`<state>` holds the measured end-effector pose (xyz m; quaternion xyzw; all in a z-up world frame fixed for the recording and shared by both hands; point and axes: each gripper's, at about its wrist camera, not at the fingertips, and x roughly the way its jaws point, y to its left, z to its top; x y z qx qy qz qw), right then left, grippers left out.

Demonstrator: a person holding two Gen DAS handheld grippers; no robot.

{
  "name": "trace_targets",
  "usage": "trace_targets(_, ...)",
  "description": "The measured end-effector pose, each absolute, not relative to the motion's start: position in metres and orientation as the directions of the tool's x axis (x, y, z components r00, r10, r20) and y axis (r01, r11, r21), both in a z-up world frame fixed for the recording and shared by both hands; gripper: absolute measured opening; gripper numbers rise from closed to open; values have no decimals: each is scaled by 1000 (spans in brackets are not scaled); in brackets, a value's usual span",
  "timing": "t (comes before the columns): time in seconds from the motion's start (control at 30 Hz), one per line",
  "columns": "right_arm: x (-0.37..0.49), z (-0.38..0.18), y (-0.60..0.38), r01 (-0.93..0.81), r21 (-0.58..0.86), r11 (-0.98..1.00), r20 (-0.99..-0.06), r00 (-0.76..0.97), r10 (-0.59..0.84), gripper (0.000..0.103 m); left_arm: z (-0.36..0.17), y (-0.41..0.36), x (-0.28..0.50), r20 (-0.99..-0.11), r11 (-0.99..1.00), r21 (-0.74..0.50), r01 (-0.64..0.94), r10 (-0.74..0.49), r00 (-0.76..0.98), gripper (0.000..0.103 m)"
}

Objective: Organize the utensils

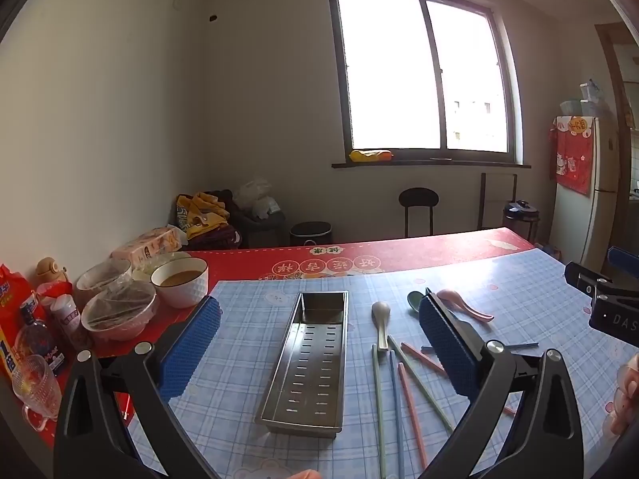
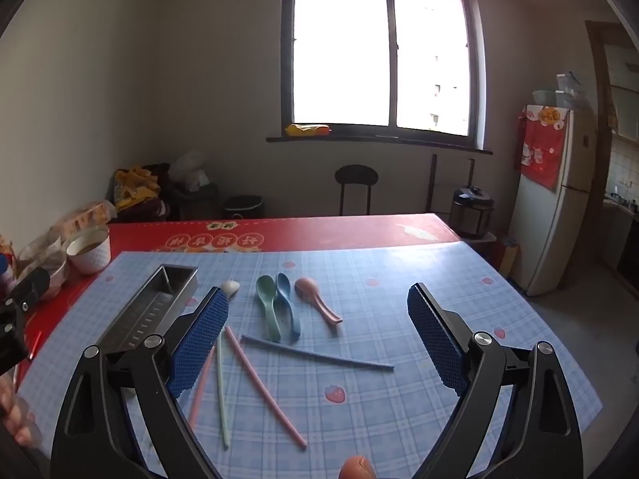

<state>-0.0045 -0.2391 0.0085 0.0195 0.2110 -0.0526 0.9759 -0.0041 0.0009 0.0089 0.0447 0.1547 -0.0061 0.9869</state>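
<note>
A long perforated steel tray (image 1: 309, 363) lies empty on the blue checked tablecloth, between the wide-open fingers of my left gripper (image 1: 319, 315). To its right lie a beige spoon (image 1: 381, 321), a green spoon (image 1: 415, 301), a pink spoon (image 1: 463, 305) and several coloured chopsticks (image 1: 407, 391). In the right wrist view the tray (image 2: 149, 311) is at the left. The green spoon (image 2: 266, 303), a blue spoon (image 2: 288, 303), the pink spoon (image 2: 317, 299), a blue chopstick (image 2: 317, 353) and a pink chopstick (image 2: 263, 387) lie ahead of my open right gripper (image 2: 317, 311). Neither gripper holds anything.
Bowls (image 1: 179, 281) covered in film, a glass cup (image 1: 34, 387), bottles and snack packs crowd the table's left edge (image 1: 100, 343) on the red cloth. The other gripper's body (image 1: 611, 303) shows at the right. Beyond the table stand a stool (image 2: 355, 187), a rice cooker (image 2: 471, 209) and a fridge (image 2: 551, 199).
</note>
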Motion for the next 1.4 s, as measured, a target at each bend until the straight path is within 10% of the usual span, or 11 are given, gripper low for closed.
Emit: trace_targets(1.4,-6,12,-245,132,20,991,-403,908,-113,88,20,0,-9,-282,995,100,22,7,959,97)
